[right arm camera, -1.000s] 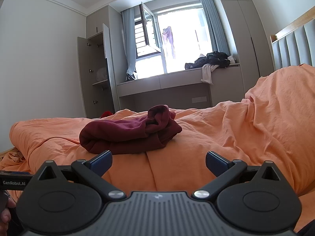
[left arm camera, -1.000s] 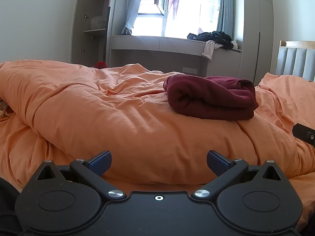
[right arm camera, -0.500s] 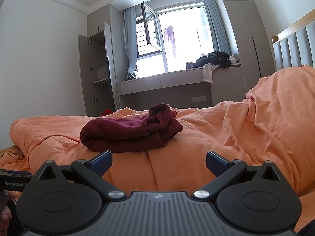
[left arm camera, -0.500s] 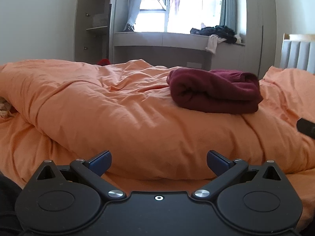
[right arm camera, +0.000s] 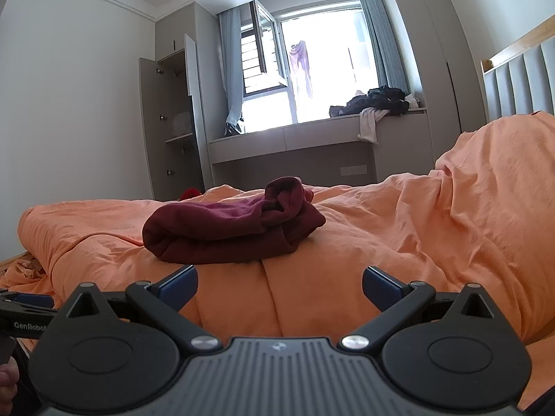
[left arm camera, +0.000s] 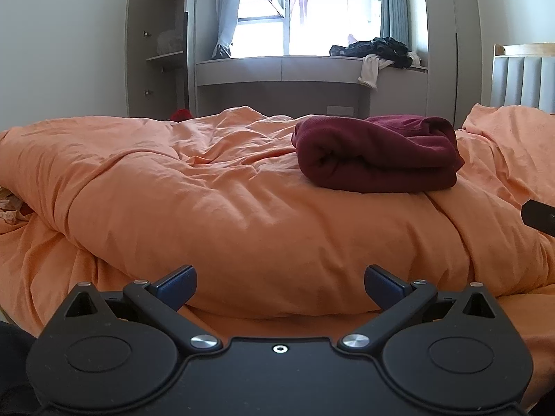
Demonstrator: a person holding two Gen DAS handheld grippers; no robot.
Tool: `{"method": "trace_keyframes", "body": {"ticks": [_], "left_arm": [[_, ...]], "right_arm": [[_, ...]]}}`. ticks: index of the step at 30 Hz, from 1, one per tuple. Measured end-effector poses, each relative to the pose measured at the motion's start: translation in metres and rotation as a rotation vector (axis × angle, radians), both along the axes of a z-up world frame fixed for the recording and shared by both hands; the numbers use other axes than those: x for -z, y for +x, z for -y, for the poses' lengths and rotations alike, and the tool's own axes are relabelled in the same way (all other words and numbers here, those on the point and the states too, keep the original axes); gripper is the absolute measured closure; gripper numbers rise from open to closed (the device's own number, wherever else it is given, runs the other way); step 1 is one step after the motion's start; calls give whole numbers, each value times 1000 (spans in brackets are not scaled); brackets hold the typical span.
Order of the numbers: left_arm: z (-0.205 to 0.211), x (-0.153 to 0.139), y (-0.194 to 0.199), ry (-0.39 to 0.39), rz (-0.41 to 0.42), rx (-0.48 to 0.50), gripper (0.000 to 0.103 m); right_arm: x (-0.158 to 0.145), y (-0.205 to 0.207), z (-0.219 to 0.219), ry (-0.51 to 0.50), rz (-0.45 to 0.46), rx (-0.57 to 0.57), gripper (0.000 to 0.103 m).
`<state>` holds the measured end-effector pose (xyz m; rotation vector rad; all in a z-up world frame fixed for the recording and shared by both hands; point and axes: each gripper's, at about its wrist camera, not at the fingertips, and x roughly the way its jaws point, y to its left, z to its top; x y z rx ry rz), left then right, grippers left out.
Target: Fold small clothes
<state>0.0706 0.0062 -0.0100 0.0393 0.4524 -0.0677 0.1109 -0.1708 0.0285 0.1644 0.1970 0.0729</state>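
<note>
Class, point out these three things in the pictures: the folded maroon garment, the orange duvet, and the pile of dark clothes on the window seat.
Folded maroon garment [left arm camera: 378, 154], left wrist view: its front fold.
Orange duvet [right arm camera: 399, 242], right wrist view: a bare stretch.
Pile of dark clothes [right arm camera: 381, 100], right wrist view: the heap's middle.

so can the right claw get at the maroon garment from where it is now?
Probably yes. The right claw is open and empty, and the folded maroon garment lies just ahead of it, slightly to its left, on the orange duvet. Only bare duvet sits between them, so the way looks free.
</note>
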Motion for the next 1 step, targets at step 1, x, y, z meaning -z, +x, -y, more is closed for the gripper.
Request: {"method": "trace_keyframes", "body": {"ticks": [1], "left_arm": [[0,0,1,1,-4,2,0]], "right_arm": [[0,0,-1,-3,-2,-1,0]]}}
